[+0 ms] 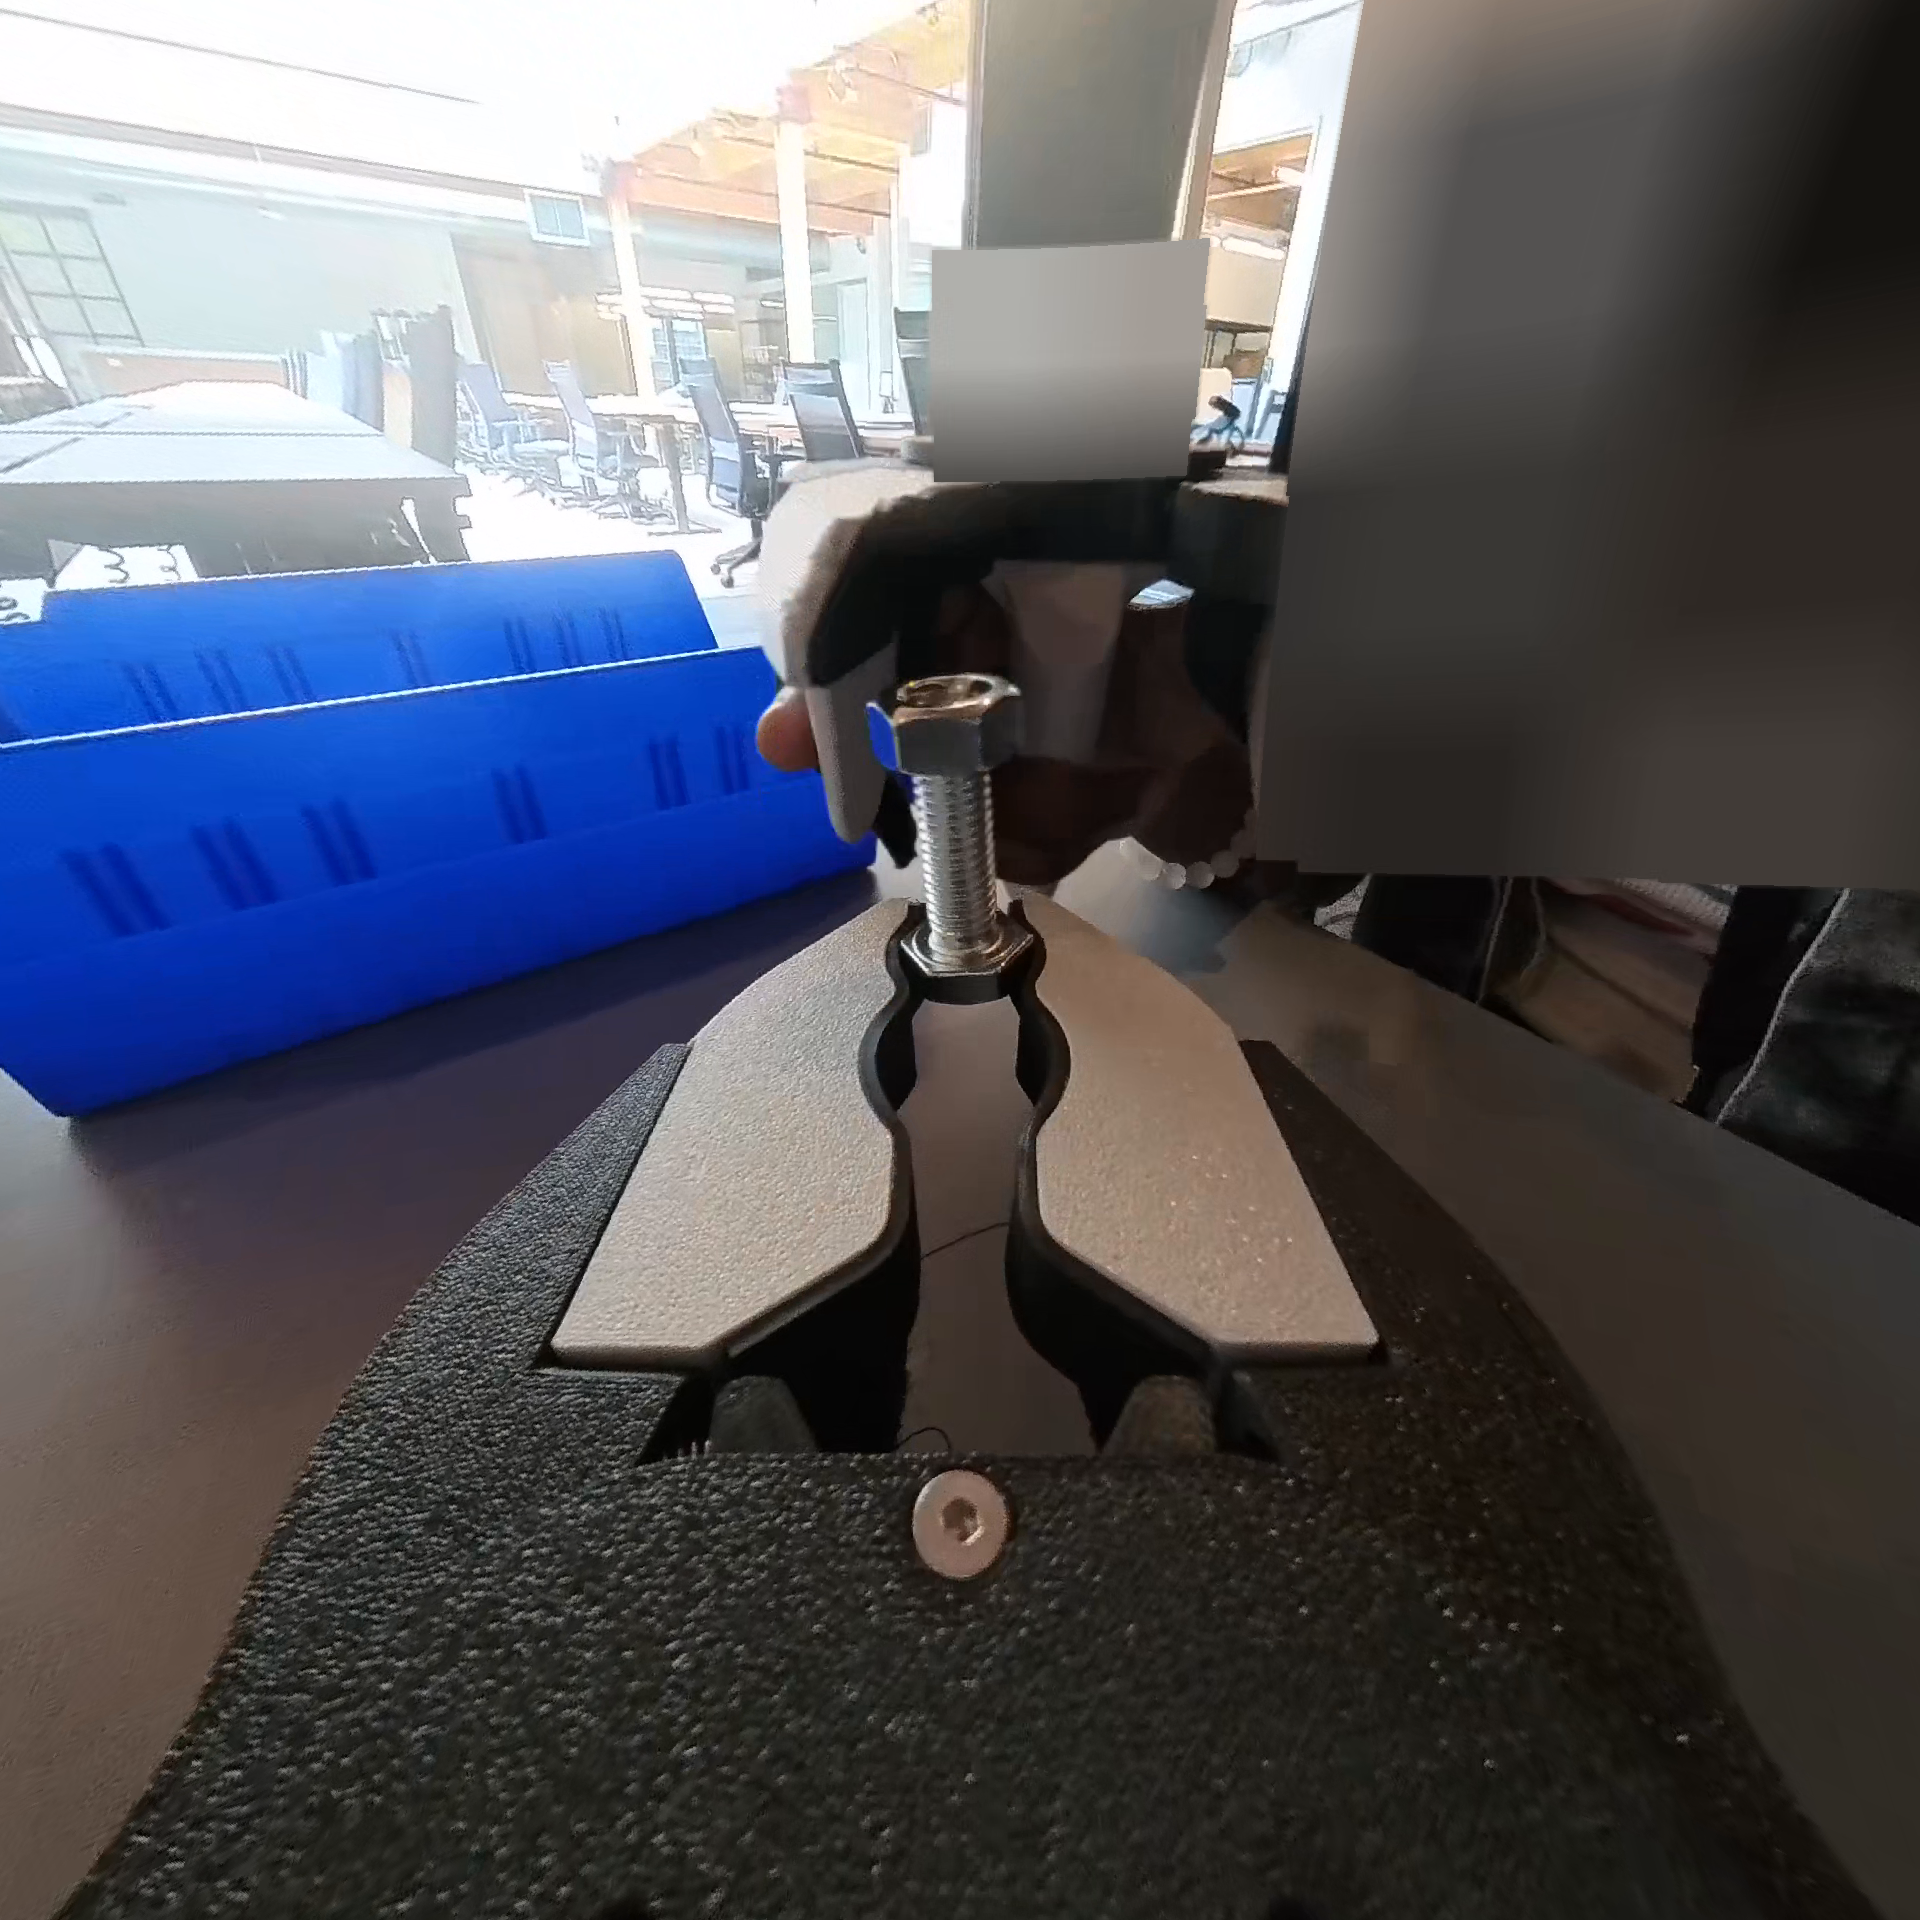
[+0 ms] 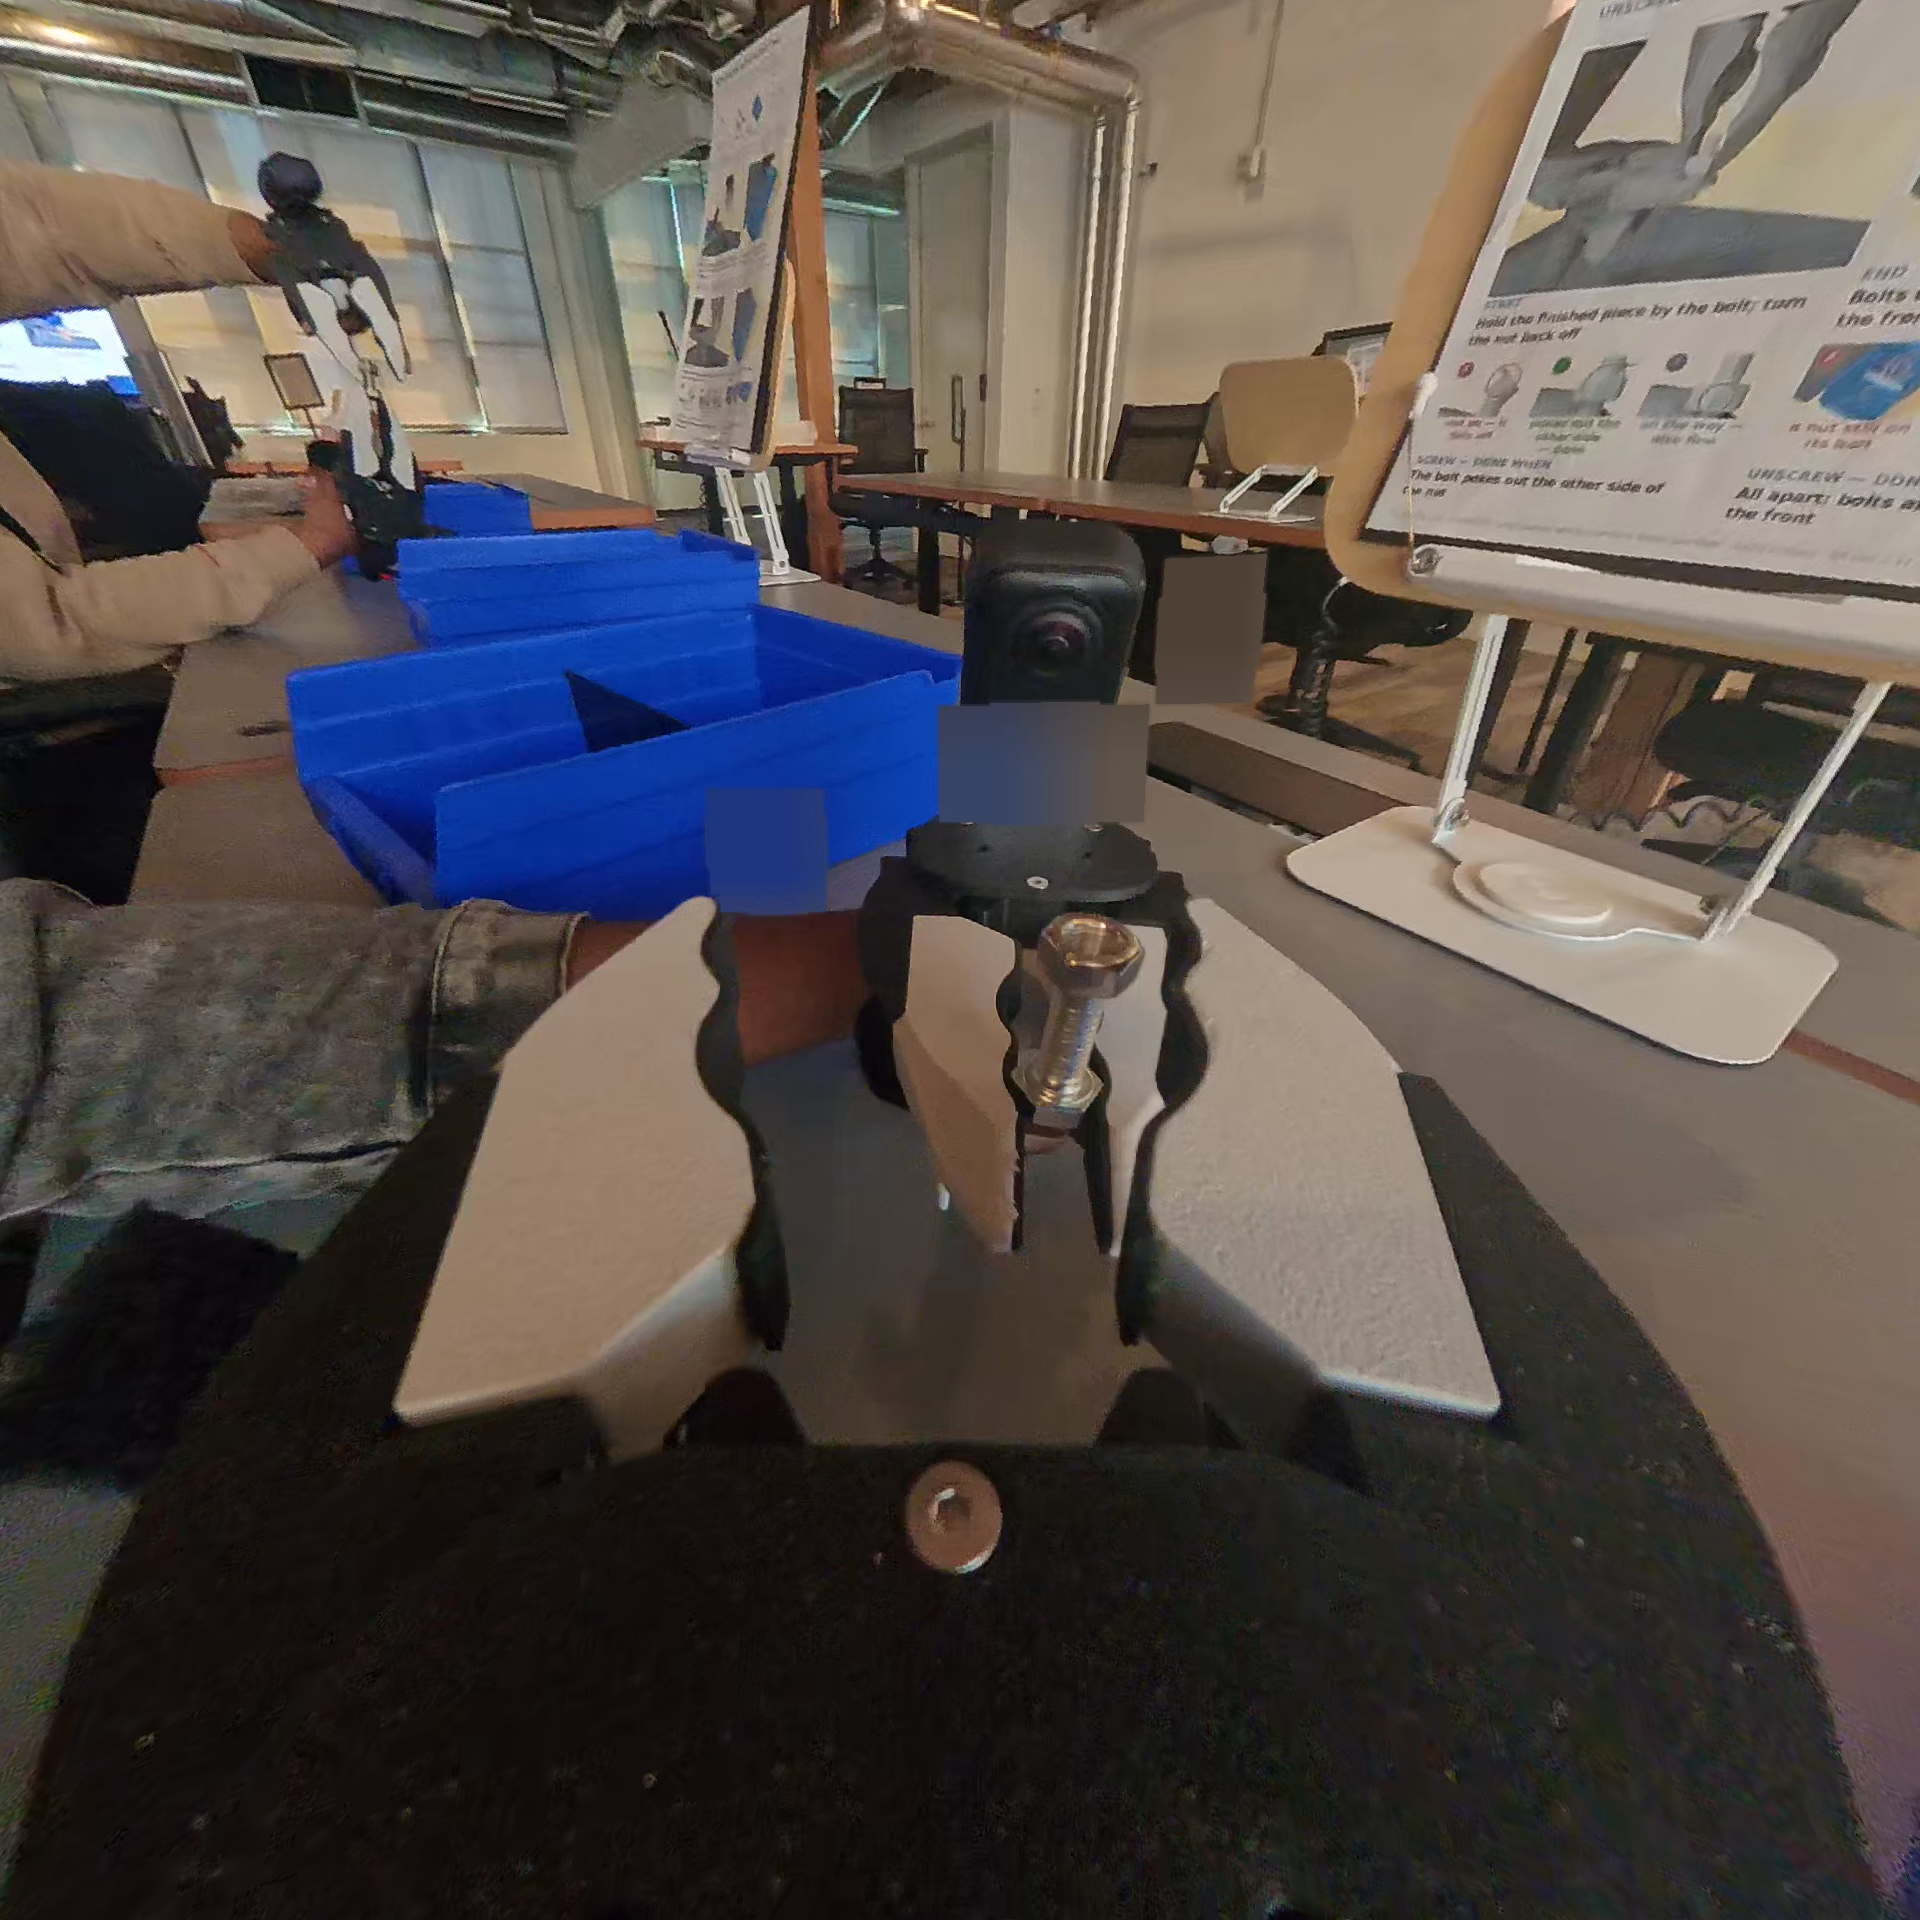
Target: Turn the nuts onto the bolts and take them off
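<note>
Nearest our lens in the left wrist view sits the black textured gripper body (image 1: 935,1662) with its single socket screw (image 1: 960,1534), and beyond it our left gripper (image 1: 964,961) pinches narrow, its tips clamped on a hex nut-shaped piece (image 1: 966,951) at the bottom of the upright bolt (image 1: 958,821). Whether that lower piece is the bolt's head or a nut we cannot tell, and the same goes for the hex piece at the top (image 1: 956,727). The main risk, as we judge it, is the tall bolt levering sideways in such a small grip if our other tool pushes off-axis, or a loosened nut dropping onto the grey table (image 1: 312,1247) and rolling under the blue bins (image 1: 395,831). In the right wrist view our right gripper (image 2: 935,997) stands wide, holding nothing, its fingers (image 2: 623,1122) either side of the bolt and apart from it. The hex top sits just ahead, between those spread fingers.
</note>
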{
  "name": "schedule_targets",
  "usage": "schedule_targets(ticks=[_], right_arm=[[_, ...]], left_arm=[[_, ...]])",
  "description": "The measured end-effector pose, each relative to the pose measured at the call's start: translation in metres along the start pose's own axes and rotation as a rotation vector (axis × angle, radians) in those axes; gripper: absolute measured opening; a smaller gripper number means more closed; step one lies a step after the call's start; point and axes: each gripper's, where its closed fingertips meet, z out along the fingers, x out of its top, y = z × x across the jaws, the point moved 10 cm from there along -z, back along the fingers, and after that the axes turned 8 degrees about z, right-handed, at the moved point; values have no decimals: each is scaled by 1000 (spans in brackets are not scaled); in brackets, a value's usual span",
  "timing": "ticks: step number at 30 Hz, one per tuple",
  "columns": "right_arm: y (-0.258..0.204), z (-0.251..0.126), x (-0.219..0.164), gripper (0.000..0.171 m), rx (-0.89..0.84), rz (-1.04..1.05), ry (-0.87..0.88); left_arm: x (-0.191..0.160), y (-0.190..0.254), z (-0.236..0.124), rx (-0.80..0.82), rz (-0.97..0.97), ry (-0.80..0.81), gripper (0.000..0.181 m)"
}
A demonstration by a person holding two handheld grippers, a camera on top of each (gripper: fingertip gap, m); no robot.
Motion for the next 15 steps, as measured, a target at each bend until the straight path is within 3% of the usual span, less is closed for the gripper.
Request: schedule_targets(ticks=[15], right_arm=[[2, -2, -2, 79, 25, 40, 7]], left_arm=[[1, 3, -8, -23, 6, 77, 15]])
